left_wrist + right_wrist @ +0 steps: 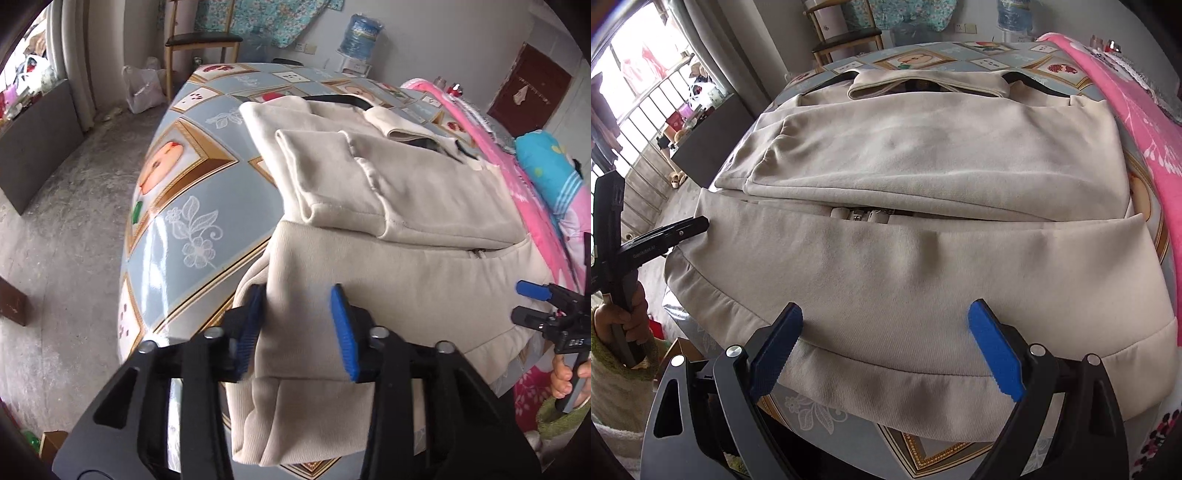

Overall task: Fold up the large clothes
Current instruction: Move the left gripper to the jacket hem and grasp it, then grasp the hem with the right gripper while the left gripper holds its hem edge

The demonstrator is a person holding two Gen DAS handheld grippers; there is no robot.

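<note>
A beige zip jacket [406, 266] lies on the patterned table [192, 206], sleeves folded across its front; it fills the right wrist view [905, 258]. My left gripper [297, 325] is open, its blue pads on either side of the jacket's left bottom corner, which hangs over the table edge. My right gripper [886, 350] is open over the jacket's bottom hem. The right gripper also shows at the right edge of the left wrist view [528, 299], and the left gripper shows at the left of the right wrist view [698, 225], at the jacket's left side.
A pink blanket [1126, 122] lies along the table's right side, with a blue cushion [550, 166] on it. A wooden chair [199, 44] and a water bottle [360, 37] stand behind the table. Bare concrete floor [55, 240] lies to the left.
</note>
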